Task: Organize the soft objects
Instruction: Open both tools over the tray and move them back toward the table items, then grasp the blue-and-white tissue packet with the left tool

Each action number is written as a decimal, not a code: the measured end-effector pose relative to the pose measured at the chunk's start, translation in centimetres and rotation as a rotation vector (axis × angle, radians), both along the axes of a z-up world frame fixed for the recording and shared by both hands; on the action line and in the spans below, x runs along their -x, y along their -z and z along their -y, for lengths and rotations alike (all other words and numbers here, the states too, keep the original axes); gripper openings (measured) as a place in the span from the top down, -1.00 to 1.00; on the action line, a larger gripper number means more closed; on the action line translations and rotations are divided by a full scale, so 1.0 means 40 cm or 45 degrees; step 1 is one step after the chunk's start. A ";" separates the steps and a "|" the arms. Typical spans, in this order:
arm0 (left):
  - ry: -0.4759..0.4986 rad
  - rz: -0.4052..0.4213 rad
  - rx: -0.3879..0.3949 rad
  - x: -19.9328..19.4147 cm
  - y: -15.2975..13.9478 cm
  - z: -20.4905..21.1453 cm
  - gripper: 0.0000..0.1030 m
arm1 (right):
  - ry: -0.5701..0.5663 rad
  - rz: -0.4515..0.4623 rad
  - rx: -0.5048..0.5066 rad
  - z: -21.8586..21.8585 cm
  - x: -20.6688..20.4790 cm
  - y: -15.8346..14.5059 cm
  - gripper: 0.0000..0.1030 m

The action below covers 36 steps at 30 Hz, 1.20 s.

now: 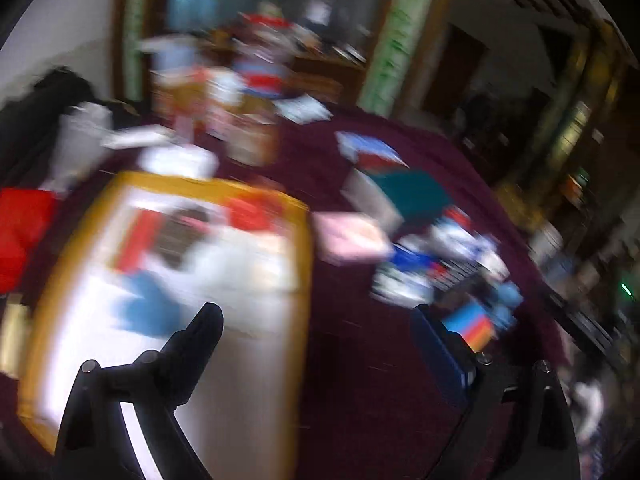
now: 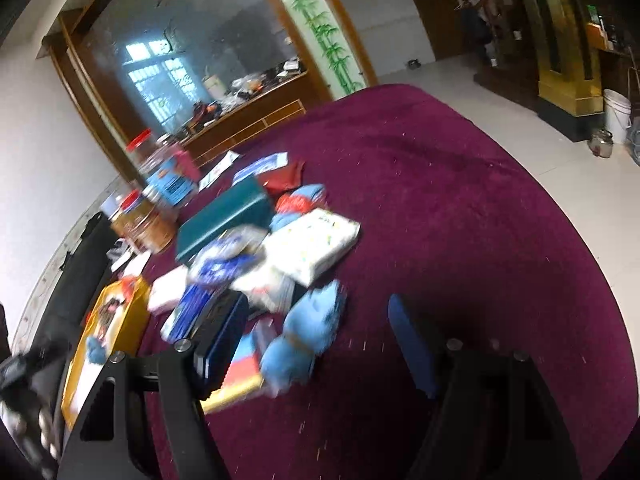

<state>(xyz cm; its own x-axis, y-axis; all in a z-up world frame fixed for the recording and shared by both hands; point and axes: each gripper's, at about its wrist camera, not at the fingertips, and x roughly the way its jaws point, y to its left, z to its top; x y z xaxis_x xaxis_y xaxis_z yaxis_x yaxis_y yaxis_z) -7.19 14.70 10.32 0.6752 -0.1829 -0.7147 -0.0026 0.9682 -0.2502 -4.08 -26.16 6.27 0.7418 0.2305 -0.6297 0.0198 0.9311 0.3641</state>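
Sorting under way, by the look of it — a yellow-rimmed tray (image 1: 304, 264) lies near the left edge of the round table, on the maroon cloth (image 2: 460, 200), and already holds a small blue soft item (image 1: 148, 312) plus blurred red, brown and white shapes I cannot identify. The rest of the goods sit in a loose heap toward the table's middle: a light-blue plush piece (image 2: 308, 340) on the near side of the heap, a white patterned packet (image 2: 316, 244) behind it, a teal box (image 2: 224, 216) further back, a pink packet (image 1: 348, 240) just beside the tray. Jars with red lids (image 2: 140, 200) stand toward the far left edge. Left gripper (image 1: 316, 316) hangs over the tray's near right side, fingers wide apart, nothing between them; view heavily blurred. Right gripper (image 2: 316, 320) is angled down over the near side of the heap, fingers apart, not pressing on anything — the light-blue plush piece shows in the gap between them, the left finger overlapping a dark blue case (image 2: 216, 320). Judgement: the step in hand is the next pick. It calls for lowering the right gripper to straddle the plush piece, closing on its bulk without catching the hard case or the book-like item beside it, then carrying it across to the tray.
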 end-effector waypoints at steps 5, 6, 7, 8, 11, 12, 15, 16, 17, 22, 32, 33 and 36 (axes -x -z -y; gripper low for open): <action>0.212 -0.154 0.100 -0.060 0.057 0.180 -0.87 | 0.004 -0.015 -0.009 0.018 -0.029 0.035 -0.39; 0.248 -0.163 0.078 -0.077 0.074 0.218 -0.87 | 0.005 -0.005 -0.023 0.026 -0.025 0.035 -0.39; 0.267 -0.153 0.043 -0.085 0.082 0.244 -0.87 | 0.016 0.005 -0.036 0.037 -0.021 0.036 -0.41; 0.282 -0.134 0.007 -0.094 0.091 0.267 -0.87 | 0.025 0.002 -0.047 0.047 -0.019 0.041 -0.48; 0.324 -0.090 -0.084 -0.149 0.118 0.320 -0.87 | 0.025 -0.026 -0.086 0.056 -0.024 0.052 -0.49; 0.328 -0.096 -0.105 -0.174 0.131 0.329 -0.87 | 0.019 -0.030 -0.092 0.057 -0.026 0.054 -0.49; 0.316 -0.140 -0.114 -0.234 0.165 0.343 -0.84 | -0.003 -0.046 -0.094 0.050 -0.031 0.059 -0.49; 0.313 -0.156 -0.116 -0.253 0.178 0.347 -0.80 | -0.013 -0.053 -0.097 0.047 -0.033 0.060 -0.49; 0.312 -0.169 -0.119 -0.268 0.188 0.350 -0.61 | -0.018 -0.055 -0.097 0.045 -0.034 0.061 -0.49; 0.291 -0.192 -0.106 -0.290 0.216 0.352 -0.15 | -0.021 -0.078 -0.108 0.045 -0.034 0.067 -0.49; 0.315 -0.145 -0.145 -0.201 0.186 0.357 -0.18 | -0.016 -0.091 -0.116 0.052 -0.035 0.072 -0.49; 0.312 -0.162 -0.160 -0.209 0.197 0.364 -0.18 | -0.009 -0.089 -0.115 0.054 -0.034 0.071 -0.49; 0.291 -0.166 -0.201 -0.218 0.219 0.380 -0.05 | 0.007 -0.084 -0.118 0.061 -0.033 0.070 -0.49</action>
<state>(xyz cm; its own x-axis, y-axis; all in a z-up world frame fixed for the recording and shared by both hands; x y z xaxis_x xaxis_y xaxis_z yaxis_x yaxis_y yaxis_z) 1.53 -0.48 1.57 0.5301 -0.1995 -0.8242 0.1976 0.9742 -0.1088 -2.76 -28.59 3.47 0.7009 0.2857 -0.6535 0.0518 0.8934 0.4462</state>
